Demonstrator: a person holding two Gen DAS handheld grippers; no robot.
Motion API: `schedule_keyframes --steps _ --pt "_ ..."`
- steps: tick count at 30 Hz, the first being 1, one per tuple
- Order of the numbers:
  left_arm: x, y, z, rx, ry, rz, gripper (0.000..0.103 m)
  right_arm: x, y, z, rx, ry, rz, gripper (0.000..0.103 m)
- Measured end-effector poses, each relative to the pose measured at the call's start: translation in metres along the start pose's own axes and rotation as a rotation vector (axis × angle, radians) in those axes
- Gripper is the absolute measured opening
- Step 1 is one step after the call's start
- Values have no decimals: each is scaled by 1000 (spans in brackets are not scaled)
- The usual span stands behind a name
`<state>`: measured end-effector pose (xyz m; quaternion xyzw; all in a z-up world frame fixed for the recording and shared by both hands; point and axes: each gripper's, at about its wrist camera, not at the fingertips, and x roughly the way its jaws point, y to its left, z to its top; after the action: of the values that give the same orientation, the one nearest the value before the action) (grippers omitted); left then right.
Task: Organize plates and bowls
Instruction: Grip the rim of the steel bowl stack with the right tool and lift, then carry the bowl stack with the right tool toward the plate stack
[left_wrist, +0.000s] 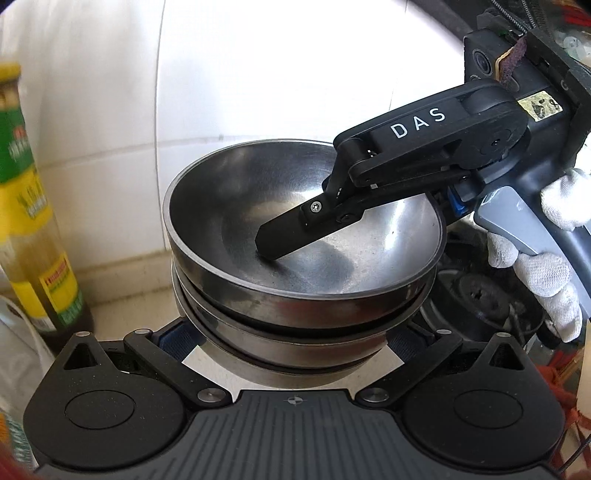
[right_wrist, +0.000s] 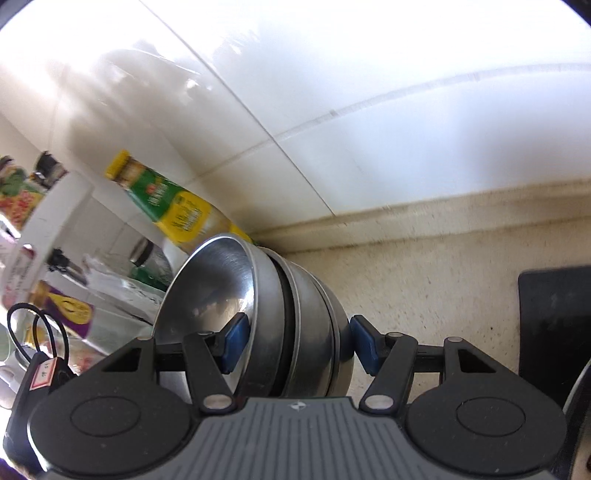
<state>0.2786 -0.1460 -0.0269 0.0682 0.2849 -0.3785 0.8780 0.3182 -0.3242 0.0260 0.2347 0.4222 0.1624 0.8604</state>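
Observation:
A stack of three nested steel bowls stands on the beige counter by the tiled wall. My left gripper is open, its blue-padded fingers spread to either side of the stack's base, which hides the fingertips. My right gripper is open around the stack's edge: one blue pad is inside the top bowl, the other pad outside the bottom bowl, with a gap. In the left wrist view the right gripper's finger reaches into the top bowl.
A yellow-and-green labelled bottle stands left of the bowls, also in the right wrist view. Jars, packets and scissors crowd the left. A black stove burner lies right of the stack. A dark mat lies on the counter.

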Motion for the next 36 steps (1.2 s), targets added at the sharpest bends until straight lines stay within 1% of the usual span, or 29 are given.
schedule_keyframes --steps 7,16,22,28,32,33,36 --pt "-35 -23 11 31 -52 47 103 -35 25 -5 -46 -45 31 58" --pt "-84 -60 5 46 -99 126 103 -69 58 -25 -128 -65 75 58" --pt "-115 -89 -11 33 -114 182 103 -88 75 -51 -170 -51 111 58" --pt "-150 -121 -35 9 -110 223 103 -99 88 -87 -205 -14 131 58" --pt "-164 -133 -52 -12 -93 220 103 -104 93 -111 -211 -1 127 58" --pt "-172 -129 -48 -10 -91 219 103 -104 93 -116 -203 1 128 58" --pt "-183 -134 -61 -8 -86 204 103 -106 91 -134 -175 9 122 58"
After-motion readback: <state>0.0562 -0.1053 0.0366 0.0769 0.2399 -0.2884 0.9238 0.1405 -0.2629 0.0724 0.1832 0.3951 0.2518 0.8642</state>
